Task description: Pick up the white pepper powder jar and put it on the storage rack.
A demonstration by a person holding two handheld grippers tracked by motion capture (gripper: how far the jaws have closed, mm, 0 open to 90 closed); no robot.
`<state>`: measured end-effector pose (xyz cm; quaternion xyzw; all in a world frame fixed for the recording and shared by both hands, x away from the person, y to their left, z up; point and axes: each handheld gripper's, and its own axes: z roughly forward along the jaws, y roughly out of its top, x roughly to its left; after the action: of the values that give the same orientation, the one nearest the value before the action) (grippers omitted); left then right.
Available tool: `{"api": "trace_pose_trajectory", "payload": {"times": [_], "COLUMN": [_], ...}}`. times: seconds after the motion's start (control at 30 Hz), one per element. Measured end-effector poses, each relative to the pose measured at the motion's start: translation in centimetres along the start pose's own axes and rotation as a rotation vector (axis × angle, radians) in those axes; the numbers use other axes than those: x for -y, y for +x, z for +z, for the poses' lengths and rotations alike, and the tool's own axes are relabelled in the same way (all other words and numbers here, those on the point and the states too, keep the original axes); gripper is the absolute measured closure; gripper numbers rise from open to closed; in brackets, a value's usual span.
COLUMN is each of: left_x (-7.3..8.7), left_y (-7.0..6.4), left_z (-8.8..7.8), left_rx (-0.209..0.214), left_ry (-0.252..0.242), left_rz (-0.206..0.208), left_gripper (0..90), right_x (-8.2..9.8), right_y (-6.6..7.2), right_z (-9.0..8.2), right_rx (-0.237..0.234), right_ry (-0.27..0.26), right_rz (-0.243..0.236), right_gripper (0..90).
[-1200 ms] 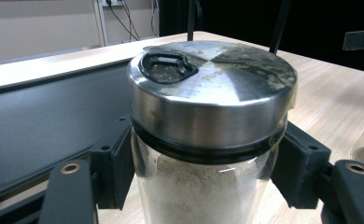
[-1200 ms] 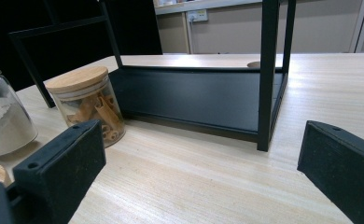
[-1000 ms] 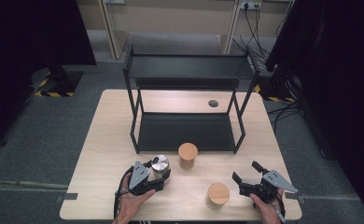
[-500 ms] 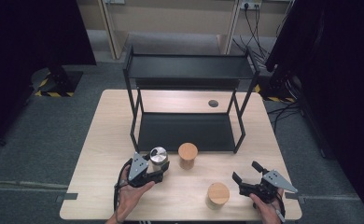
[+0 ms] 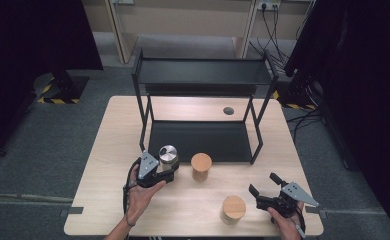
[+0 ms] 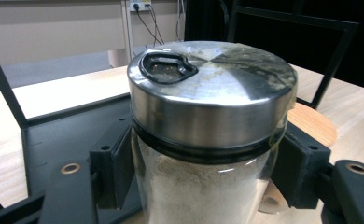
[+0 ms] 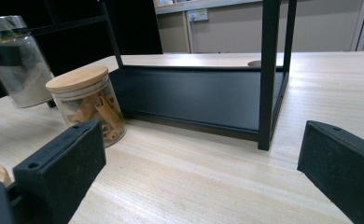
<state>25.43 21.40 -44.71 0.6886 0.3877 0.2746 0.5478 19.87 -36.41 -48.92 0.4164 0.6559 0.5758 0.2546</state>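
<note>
Gripping the steel-lidded spice jar (image 6: 208, 154) low, your left claw (image 5: 164, 172) risks clipping the black shelf rack (image 5: 203, 142); right claw (image 5: 265, 192) gapes, unloaded.

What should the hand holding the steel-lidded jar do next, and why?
Probably carry the jar forward onto the rack's lower shelf. The left gripper is shut on it below the lid, just in front of that bare shelf, beside a wooden-lidded jar. The right gripper waits open, holding nothing.

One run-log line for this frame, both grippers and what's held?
left gripper: shut on steel-lid jar, off table | right gripper: open, nothing held | rack: bare
</note>
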Motion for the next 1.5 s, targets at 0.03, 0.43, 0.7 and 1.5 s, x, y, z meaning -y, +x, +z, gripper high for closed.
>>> {"api": "trace_pose_trajectory", "payload": {"times": [0.03, 0.43, 0.7, 1.5], "left_x": [-0.1, -1.0, -1.3, -0.4], "left_y": [0.1, 0.4, 0.5, 0.6], "left_z": [0.2, 2.4, 4.0, 7.1], "left_rx": [-0.001, -0.04, -0.077, -0.152], "left_ry": [0.002, 0.016, 0.012, 0.028], "left_rz": [-0.001, -0.002, 0.0, -0.034], "left_gripper": [30.9, 30.9, 30.9, 30.9], "right_x": [0.0, 0.0, 0.0, 0.1], "right_y": [0.0, 0.0, -0.1, -0.2], "right_z": [0.0, -0.1, -0.1, 0.0], "right_rx": [0.0, 0.0, -0.001, -0.006], "right_ry": [0.0, 0.0, 0.0, 0.002], "right_rz": [0.0, 0.001, 0.002, 0.003], "right_gripper": [1.0, 1.0, 1.0, 1.1]}}
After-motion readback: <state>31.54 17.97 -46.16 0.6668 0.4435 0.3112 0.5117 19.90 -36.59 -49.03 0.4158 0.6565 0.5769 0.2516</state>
